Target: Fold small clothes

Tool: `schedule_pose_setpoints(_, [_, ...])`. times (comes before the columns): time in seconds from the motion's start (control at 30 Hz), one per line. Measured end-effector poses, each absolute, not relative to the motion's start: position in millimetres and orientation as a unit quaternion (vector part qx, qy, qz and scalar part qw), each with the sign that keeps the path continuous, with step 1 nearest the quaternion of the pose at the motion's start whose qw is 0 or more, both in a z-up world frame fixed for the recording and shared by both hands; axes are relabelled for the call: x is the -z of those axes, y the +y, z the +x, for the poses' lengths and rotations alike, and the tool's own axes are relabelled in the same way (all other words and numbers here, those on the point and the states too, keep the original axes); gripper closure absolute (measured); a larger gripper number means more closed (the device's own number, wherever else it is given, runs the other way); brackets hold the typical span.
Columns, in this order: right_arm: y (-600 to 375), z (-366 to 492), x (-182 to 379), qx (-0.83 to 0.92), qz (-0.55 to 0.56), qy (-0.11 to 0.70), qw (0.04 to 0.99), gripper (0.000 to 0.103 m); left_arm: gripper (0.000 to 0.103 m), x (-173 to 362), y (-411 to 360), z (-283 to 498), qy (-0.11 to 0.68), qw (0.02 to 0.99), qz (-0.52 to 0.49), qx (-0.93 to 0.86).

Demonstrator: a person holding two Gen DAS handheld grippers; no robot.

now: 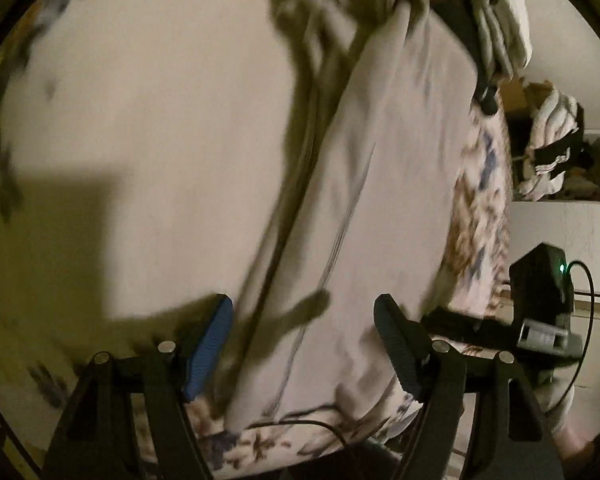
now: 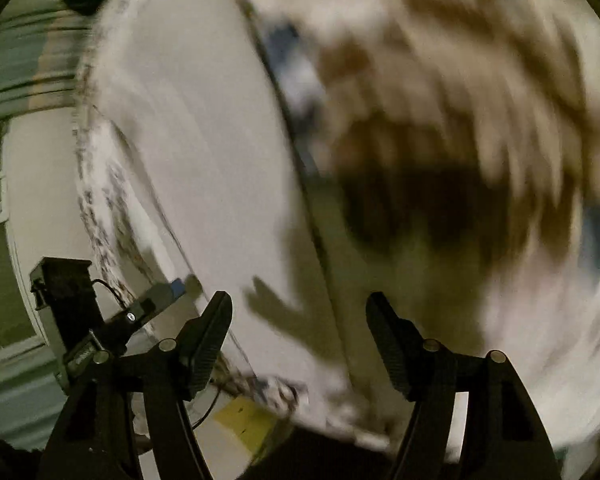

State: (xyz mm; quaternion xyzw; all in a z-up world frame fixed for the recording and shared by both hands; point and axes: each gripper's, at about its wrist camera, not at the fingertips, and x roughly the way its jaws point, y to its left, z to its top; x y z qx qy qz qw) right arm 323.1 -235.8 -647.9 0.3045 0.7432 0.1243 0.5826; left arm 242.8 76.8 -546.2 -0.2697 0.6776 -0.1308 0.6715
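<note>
A pale grey-white garment (image 1: 380,184) lies stretched out long on the bed (image 1: 140,120), running from the near edge, between the left gripper's fingers, up toward the far edge where it bunches into folds; thin dark stitch lines run along its length and a darker fold edge marks its left side. The bed is covered in plain cream cloth with a blurred floral print in brown and blue along its edges. The left gripper (image 1: 304,344) hovers over the near end of the garment with its jaws spread wide and nothing between them; one finger pad is blue (image 1: 210,348), the other black. At the far edge of the bed sits one heap of pale and dark clothes (image 1: 496,20), and off the right edge, on a white shelf (image 1: 564,216), a second heap of white and black striped fabric (image 1: 552,148). Low on the right, one black device with a green light (image 1: 540,280) shows beside the bed. In the right wrist view, heavily blurred, the same pale garment (image 2: 204,160) fills the left half, with the floral bed cover (image 2: 460,100) to its right. The right gripper (image 2: 298,340) is also wide open and empty, both pads black. One yellow patch (image 2: 246,418) shows at the near edge; what it is cannot be told.
</note>
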Motion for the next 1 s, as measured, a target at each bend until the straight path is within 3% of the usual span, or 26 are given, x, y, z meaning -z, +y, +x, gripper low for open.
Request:
schedule_pose_setpoints(0.1, [-227,283,670,-0.11,0.326,0.758,0.554,0.032,0.034,554,60,226,0.682,0.686,-0.222,0.124])
schedule_pose_setpoints(0.13, [-222,274,675,-0.113,0.338,0.755,0.551,0.04,0.044,556,55,224,0.679,0.694,-0.205,0.121])
schedule_pose_setpoints(0.17, [-219,268,679,-0.118,0.342,0.752,0.552,0.07,0.052,559,53,222,0.681,0.697,-0.194,0.116])
schedule_pose_setpoints(0.2, [-216,263,682,-0.115,0.331,0.755,0.555,0.087,0.057,565,53,220,0.686,0.695,-0.188,0.111])
schedule_pose_setpoints(0.23, [-213,259,688,-0.104,0.31,0.761,0.56,0.095,0.057,567,54,221,0.685,0.695,-0.191,0.11])
schedule_pose_setpoints(0.43, [-199,266,680,-0.119,0.252,0.776,0.566,0.094,0.055,520,56,248,0.677,0.703,-0.188,0.106])
schedule_pose_setpoints(0.47, [-196,271,671,-0.125,0.245,0.775,0.569,0.093,0.051,503,58,259,0.665,0.716,-0.186,0.107])
schedule_pose_setpoints(0.5, [-194,275,661,-0.13,0.245,0.772,0.572,0.092,0.033,490,60,269,0.652,0.728,-0.185,0.108])
schedule_pose_setpoints(0.53, [-195,282,650,-0.132,0.248,0.765,0.579,0.085,0.018,478,62,282,0.637,0.74,-0.188,0.11])
schedule_pose_setpoints(0.57, [-200,290,639,-0.127,0.255,0.756,0.59,0.064,0.014,464,64,303,0.619,0.752,-0.196,0.114])
schedule_pose_setpoints(0.63, [-210,306,621,-0.115,0.275,0.729,0.616,0.04,0.011,455,69,331,0.599,0.766,-0.202,0.117])
schedule_pose_setpoints(0.8, [-225,376,604,-0.098,0.293,0.669,0.676,0.039,0.011,487,57,424,0.6,0.779,-0.147,0.111])
schedule_pose_setpoints(1.0, [-221,452,618,-0.142,0.274,0.636,0.707,0.039,0.011,532,42,452,0.616,0.761,-0.117,0.164])
